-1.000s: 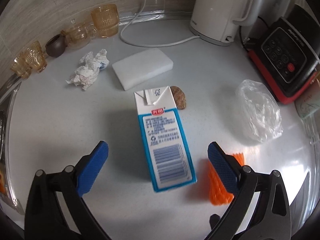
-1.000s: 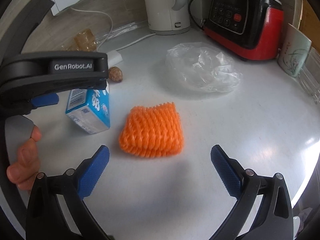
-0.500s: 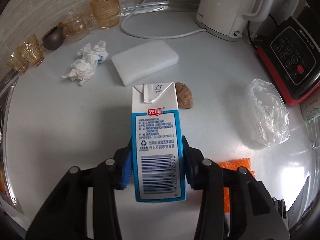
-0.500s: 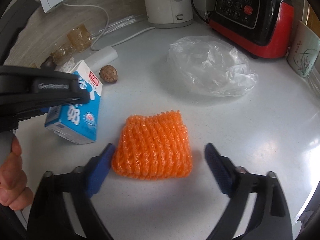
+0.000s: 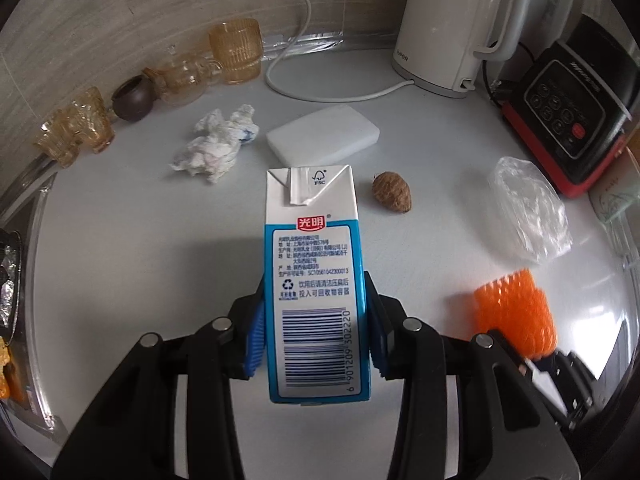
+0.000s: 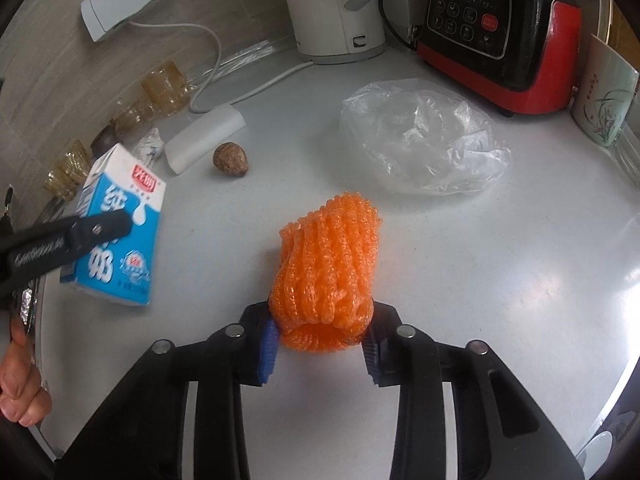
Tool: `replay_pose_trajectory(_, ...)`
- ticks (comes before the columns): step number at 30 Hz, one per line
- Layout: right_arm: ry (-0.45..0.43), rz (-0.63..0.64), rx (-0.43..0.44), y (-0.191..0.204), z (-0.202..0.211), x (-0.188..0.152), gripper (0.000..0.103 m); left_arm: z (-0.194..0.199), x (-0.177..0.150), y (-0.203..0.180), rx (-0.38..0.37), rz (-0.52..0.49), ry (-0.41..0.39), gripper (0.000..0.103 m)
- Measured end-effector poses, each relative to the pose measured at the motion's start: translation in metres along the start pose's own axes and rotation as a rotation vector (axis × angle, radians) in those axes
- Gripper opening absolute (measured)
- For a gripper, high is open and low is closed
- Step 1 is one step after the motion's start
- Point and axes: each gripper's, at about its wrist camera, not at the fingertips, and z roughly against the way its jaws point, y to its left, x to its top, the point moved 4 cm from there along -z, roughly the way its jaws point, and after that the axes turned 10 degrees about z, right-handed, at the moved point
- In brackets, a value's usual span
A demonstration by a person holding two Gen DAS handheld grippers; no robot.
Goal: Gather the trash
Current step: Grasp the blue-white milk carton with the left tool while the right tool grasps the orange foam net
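Pads of the left tool (image 5: 316, 344) press both sides of the blue-and-white milk carton (image 5: 314, 280), barcode face toward the camera; its jaws have just closed on it. The right tool (image 6: 320, 346), jaws just closing too, pinches the orange foam net (image 6: 326, 264), bunched up between its blue pads. Beyond them on the white worktop (image 6: 500, 280) lie a brown nut (image 5: 392, 197), a crumpled tissue (image 5: 216, 144), a white sponge block (image 5: 322, 139) and a clear plastic bag (image 6: 424, 140). At the back stand a white kettle (image 5: 452, 28) and a red-and-black appliance (image 6: 500, 28).

Left gripper (image 5: 316, 344) clamped; right gripper (image 6: 322, 350) jaws just closed, gripping
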Motion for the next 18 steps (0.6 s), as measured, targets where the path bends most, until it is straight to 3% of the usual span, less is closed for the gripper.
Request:
replay_pose_trajectory(11, -0.018, 0.036, -0.007, 0.021, 0.045, -0.036, 0.035, 0.048, -0.056, 0.032, -0.042, -0.068, -0.001, 0.040)
replay_pose_trajectory(18, -0.011, 0.093, -0.002, 0.044, 0.092, -0.091, 0.035, 0.072, -0.102, 0.067, -0.055, -0.099, 0.010, 0.040)
